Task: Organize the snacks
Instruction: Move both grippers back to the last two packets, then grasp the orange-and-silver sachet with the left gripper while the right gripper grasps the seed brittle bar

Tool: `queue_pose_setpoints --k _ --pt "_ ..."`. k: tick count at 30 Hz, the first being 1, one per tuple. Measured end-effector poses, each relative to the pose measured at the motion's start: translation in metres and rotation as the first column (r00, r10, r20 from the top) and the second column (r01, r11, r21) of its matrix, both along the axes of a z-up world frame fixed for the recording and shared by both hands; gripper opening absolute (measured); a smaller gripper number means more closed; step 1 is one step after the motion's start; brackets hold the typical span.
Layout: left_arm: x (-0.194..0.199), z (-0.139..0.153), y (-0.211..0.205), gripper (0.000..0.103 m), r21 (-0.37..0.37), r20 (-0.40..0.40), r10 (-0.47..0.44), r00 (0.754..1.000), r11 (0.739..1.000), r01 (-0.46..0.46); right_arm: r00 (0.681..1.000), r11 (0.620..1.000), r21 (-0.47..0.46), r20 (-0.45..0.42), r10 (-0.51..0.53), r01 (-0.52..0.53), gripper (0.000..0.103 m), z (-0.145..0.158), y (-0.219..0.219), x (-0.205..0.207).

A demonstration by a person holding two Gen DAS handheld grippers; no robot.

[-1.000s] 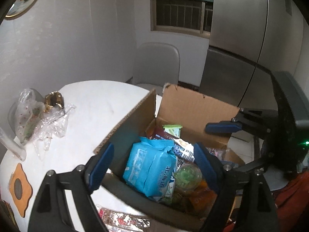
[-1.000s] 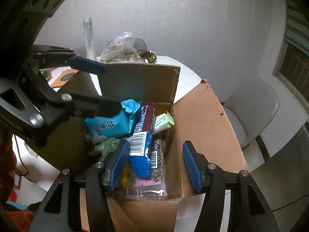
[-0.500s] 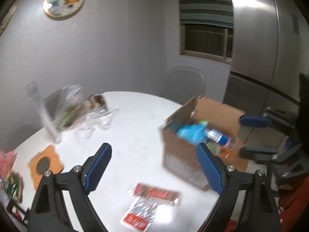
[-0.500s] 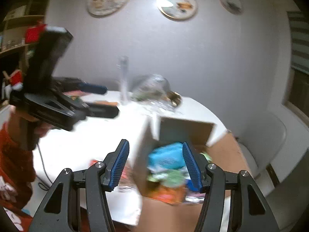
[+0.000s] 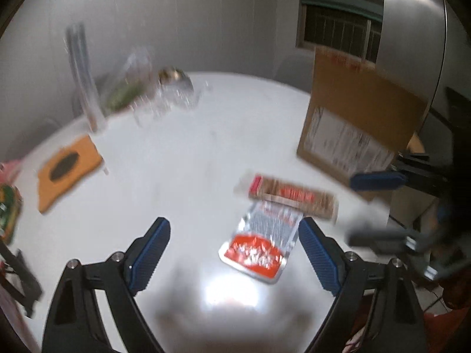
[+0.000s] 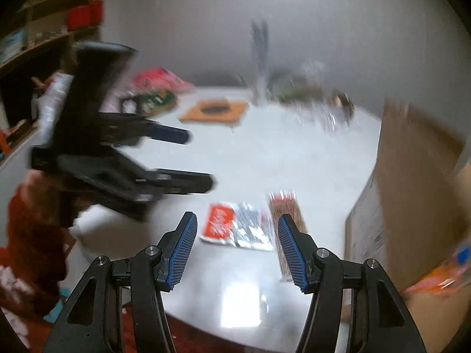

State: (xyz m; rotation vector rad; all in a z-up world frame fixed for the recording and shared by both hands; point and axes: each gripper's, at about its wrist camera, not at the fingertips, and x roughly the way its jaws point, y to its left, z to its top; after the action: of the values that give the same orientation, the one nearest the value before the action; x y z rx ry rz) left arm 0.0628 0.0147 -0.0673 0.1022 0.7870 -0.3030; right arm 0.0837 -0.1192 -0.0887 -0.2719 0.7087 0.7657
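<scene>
Tools [image 5: 234,253] off box, bar [image 5: 291,196] crosswise.

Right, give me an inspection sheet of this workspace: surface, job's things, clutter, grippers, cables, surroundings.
Surface: round white table, glare patch at the near edge.
Job's things: red-and-silver snack packet lying flat; long brown-and-red snack bar just beyond it, contact unclear through blur; cardboard box at the table's right side.
Clutter: orange coaster, crinkled clear plastic bags, tall clear tube.
Grippers: left hand-held gripper open, empty; right hand-held gripper open, empty; both above the packet.
Cables: nothing seen.
Surroundings: window, steel fridge, shelves.
</scene>
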Motion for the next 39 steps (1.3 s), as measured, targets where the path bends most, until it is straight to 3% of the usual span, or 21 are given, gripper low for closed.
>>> queue_pose_setpoints --k 3,7,10,14,21,26,30,36,39 --pt "0.011 -0.028 -0.011 0.087 0.01 -0.055 -0.037 0.998 0.999 0.037 0.996 0.994 -0.051 0.0 -0.093 0.093 0.054 -0.033 -0.005 0.019" --pt "0.025 -0.047 -0.023 0.087 0.015 -0.113 -0.082 0.99 0.996 0.084 0.99 0.984 -0.109 0.039 -0.139 0.143 0.054 -0.055 -0.008 0.03" --pt "0.03 -0.053 -0.034 0.087 0.015 -0.132 -0.132 0.982 0.991 0.135 0.989 0.982 -0.122 0.037 -0.141 0.145 0.054 -0.062 -0.008 0.035" --pt "0.036 -0.057 -0.042 0.087 0.037 -0.133 -0.134 0.982 0.989 0.14 0.987 0.977 -0.148 0.056 -0.149 0.156 0.054 -0.068 -0.002 0.038" --pt "0.026 -0.054 -0.039 0.069 0.059 -0.117 -0.125 0.985 0.989 0.132 0.987 0.976 -0.153 0.063 -0.149 0.157 0.053 -0.069 0.006 0.046" --pt "0.01 -0.054 -0.018 0.068 0.047 -0.112 -0.012 0.994 0.999 0.018 0.989 0.977 -0.154 0.027 -0.145 0.148 0.055 -0.071 0.01 0.053" --pt "0.0 -0.052 0.0 0.068 -0.005 -0.111 0.082 0.99 0.997 -0.083 0.99 0.978 -0.154 0.005 -0.14 0.139 0.057 -0.071 0.013 0.056" --pt "-0.009 -0.052 0.009 0.068 -0.051 -0.101 0.127 0.987 0.99 -0.133 0.993 0.992 -0.098 -0.08 -0.084 0.076 0.057 -0.07 0.016 0.049" --pt "-0.007 -0.052 0.009 0.068 -0.055 -0.096 0.148 0.984 0.987 -0.154 0.993 0.988 -0.112 -0.045 -0.11 0.104 0.057 -0.07 0.019 0.048"
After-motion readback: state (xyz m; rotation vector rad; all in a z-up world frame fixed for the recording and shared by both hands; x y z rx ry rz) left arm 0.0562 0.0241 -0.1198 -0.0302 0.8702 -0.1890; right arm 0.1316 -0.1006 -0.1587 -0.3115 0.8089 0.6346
